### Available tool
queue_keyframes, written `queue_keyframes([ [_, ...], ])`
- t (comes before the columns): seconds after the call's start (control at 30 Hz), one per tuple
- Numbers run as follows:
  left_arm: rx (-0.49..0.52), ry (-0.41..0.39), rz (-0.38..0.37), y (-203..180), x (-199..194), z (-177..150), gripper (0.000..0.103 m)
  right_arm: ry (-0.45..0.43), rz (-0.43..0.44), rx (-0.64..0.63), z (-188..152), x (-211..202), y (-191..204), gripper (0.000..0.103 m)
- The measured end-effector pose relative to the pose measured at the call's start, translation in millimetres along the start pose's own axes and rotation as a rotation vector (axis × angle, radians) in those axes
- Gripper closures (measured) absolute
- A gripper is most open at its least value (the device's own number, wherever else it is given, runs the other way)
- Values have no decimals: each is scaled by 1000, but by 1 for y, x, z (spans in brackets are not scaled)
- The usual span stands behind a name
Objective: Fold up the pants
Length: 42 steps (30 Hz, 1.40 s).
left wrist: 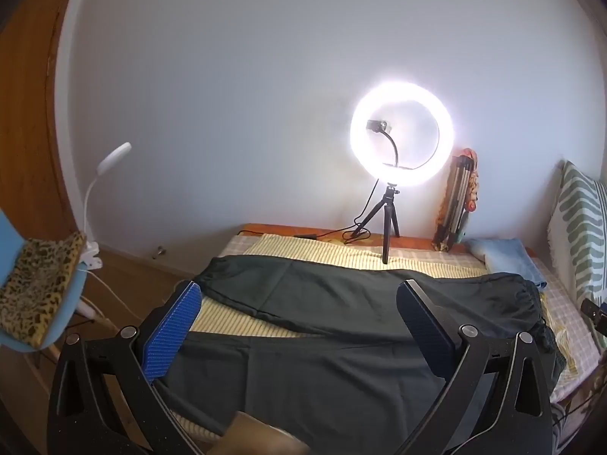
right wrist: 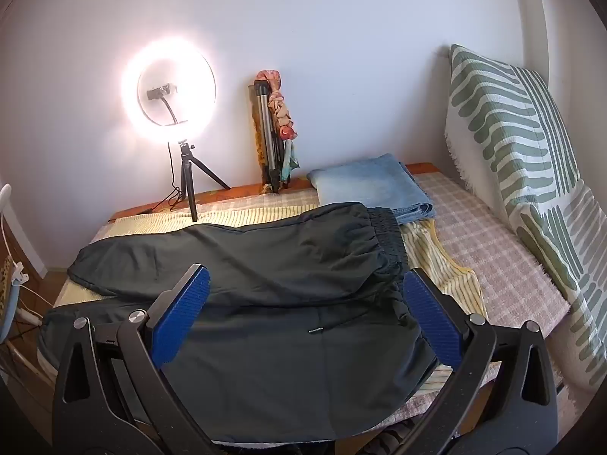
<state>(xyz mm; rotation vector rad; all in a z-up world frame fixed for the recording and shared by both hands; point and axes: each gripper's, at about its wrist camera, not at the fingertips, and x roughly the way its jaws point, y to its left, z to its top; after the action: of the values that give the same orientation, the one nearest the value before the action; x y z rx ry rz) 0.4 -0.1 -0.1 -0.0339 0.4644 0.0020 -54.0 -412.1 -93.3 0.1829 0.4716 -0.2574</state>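
Dark green-black pants (left wrist: pixel 322 303) lie spread on the bed, legs pointing left, elastic waistband (right wrist: pixel 383 235) at the right. The two legs lie apart, one farther and one nearer. My left gripper (left wrist: pixel 299 314) is open and empty above the leg part. My right gripper (right wrist: pixel 307 303) is open and empty above the waist part, near a drawstring tip (right wrist: pixel 316 329). The pants also show in the right wrist view (right wrist: pixel 265 265).
A lit ring light on a tripod (left wrist: pixel 390 204) stands at the bed's far edge. A folded tripod (right wrist: pixel 273 132) leans on the wall. Folded jeans (right wrist: pixel 375 185) lie beyond the waistband. A striped pillow (right wrist: pixel 523 159) is at the right. A chair with leopard cloth (left wrist: pixel 38 288) stands left.
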Motion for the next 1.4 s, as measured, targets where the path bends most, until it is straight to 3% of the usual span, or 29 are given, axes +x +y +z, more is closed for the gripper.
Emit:
queue_keyframes([
  [0.17, 37, -20, 17, -3, -5, -3, 1, -1, 0, 6, -1, 0, -1, 0],
  [1.4, -4, -10, 39, 11, -2, -4, 0, 12, 4, -6, -5, 2, 12, 0],
])
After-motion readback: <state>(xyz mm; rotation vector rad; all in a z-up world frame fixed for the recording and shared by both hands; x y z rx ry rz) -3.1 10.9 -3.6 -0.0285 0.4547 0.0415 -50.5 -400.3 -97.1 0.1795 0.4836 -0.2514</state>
